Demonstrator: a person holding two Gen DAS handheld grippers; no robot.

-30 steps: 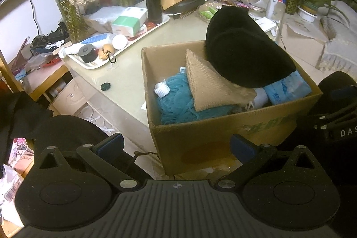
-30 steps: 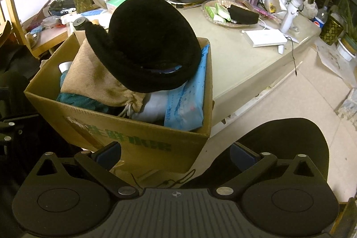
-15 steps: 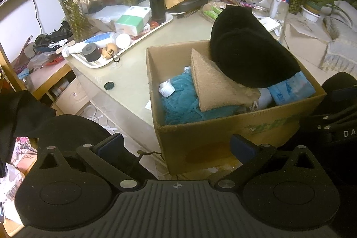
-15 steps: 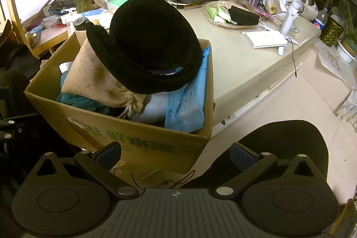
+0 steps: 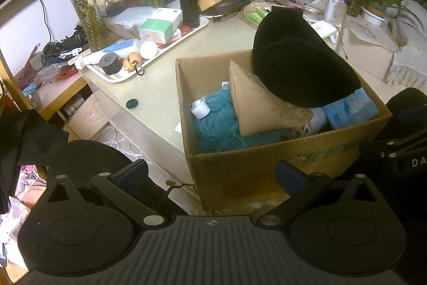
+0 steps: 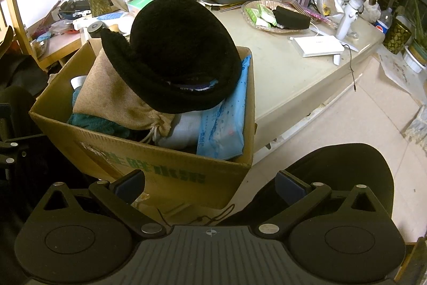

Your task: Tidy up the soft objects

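A cardboard box (image 5: 267, 164) fills the centre of both views, packed with a black hat (image 6: 176, 52) on top, a tan pouch (image 5: 256, 103), teal yarn (image 5: 216, 122) and a blue pack (image 6: 224, 119). The left gripper (image 5: 212, 172) and right gripper (image 6: 209, 182), low in frame, gape wide, holding nothing.

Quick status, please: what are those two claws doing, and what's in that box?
Left gripper open, empty. Right gripper open, empty. Cardboard box full, black hat on top. Nothing blocking.
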